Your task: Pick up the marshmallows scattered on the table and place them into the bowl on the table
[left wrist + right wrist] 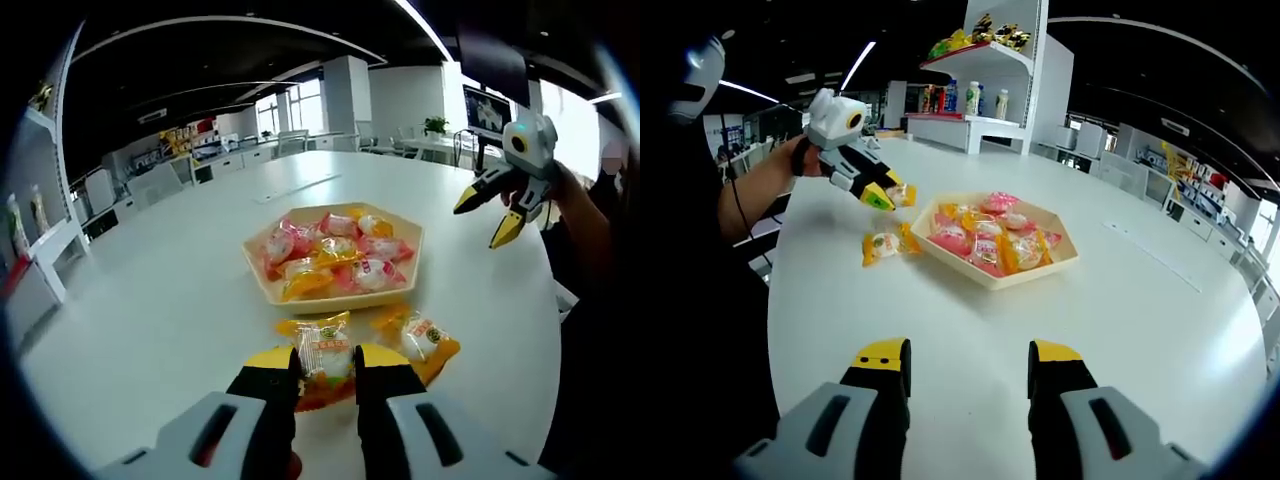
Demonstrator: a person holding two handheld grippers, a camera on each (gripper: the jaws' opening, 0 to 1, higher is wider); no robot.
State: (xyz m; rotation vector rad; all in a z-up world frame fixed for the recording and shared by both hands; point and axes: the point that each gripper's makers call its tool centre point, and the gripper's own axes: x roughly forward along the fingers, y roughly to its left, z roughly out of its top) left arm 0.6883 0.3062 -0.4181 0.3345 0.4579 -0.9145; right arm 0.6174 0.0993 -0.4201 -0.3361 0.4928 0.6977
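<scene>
Clamping on a marshmallow packet (325, 358): the left tool (326, 378) is pinching it between both yellow tips, just in front of the bowl (270, 290), with the packet low over the tabletop (150, 300). Right tool (968, 372) is sitting with jaws apart and nothing between them, well back from the bowl (1065, 262).

A second loose packet (420, 338) is lying just beside the held one, close to the bowl's near edge; in the right gripper view it's the packet (885, 245) left of the bowl.

Risks I'm seeing from here:
- Grip is landing on crinkly wrapper, so the packet is likely slipping or rotating out during the lift.
- Bowl is already piled with packets (335, 250); dropping from too high is likely bouncing one back out.
- Bowl looks light and shallow, so clipping its rim on the way in is probably shoving it across the tabletop.
- Neighbouring packet is near enough that a low sweep is risking dragging it.
</scene>
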